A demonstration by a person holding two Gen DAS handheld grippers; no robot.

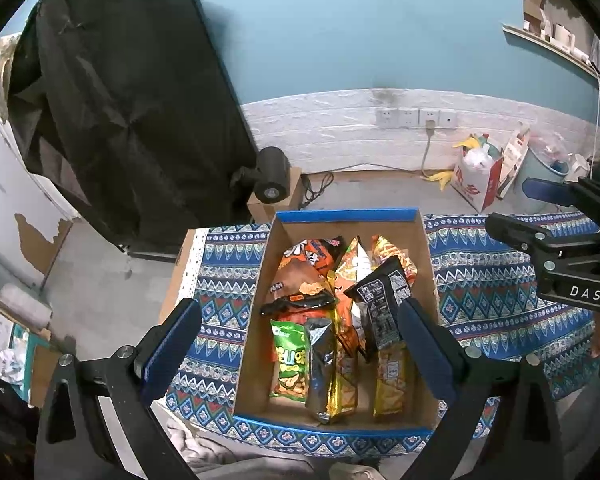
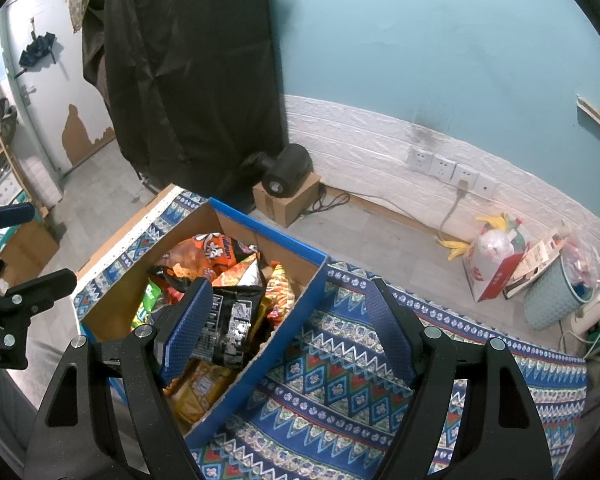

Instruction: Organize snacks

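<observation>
1. Snack packets (image 1: 336, 320) all in cardboard box (image 1: 260, 280) on patterned worktop (image 1: 492, 280).
2. Left gripper (image 1: 300, 344) and right gripper (image 2: 288, 332): jaws apart, empty.
3. Judged: packing nearly done; next, straighten leaning black packet (image 1: 380, 300).

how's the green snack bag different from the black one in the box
The green snack bag lies fairly flat near the box's front left corner; the black snack bag sits on top of the pile, tilted, toward the right. The green bag shows its colourful printed front; the black bag shows small white text. Both are in the same cardboard box, untouched by either gripper.
</observation>
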